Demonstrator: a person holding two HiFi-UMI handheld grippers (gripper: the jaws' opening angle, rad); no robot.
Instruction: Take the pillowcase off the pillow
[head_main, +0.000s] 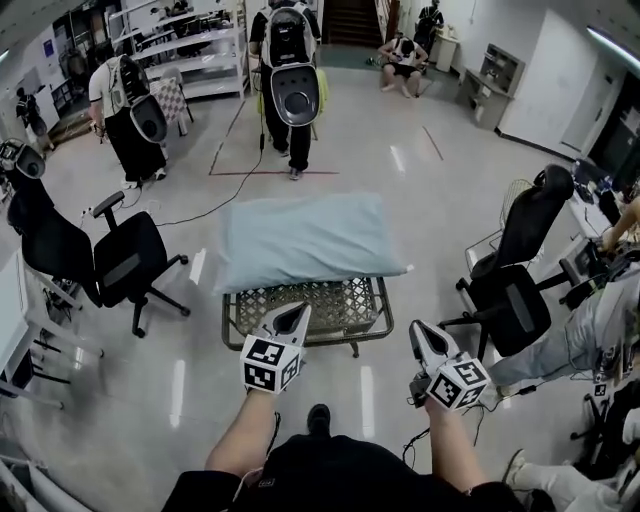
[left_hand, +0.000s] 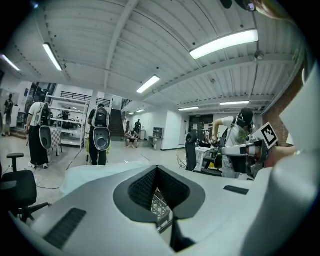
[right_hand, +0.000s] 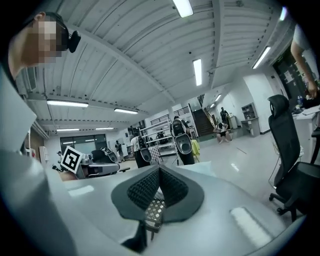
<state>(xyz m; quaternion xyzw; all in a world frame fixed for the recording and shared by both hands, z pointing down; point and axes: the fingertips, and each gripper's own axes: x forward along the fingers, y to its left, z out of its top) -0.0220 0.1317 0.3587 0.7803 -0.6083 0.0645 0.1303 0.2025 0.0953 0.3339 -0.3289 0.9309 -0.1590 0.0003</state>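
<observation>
Surface: low metal lattice-top table (head_main: 335, 305) bearing pale blue cloth pillow (head_main: 300, 240) | Room: glossy grey floor (head_main: 370, 130), black swivel chairs (head_main: 115, 262) either side | Tools: left gripper (head_main: 296, 312), right gripper (head_main: 419, 330) both clenched, empty

Pale blue pillow (head_main: 303, 238) on a white lattice-patterned table (head_main: 345, 310).

- Bright, even light came from the ceiling strip lights (left_hand: 223, 44).
- The glossy floor (head_main: 430, 210) carried pale glare streaks; shadows were soft.
- Every view bowed heavily at the edges; both gripper views had dark corners.
- The left tool (left_hand: 157, 169), close to its lens, looked slightly soft.
</observation>
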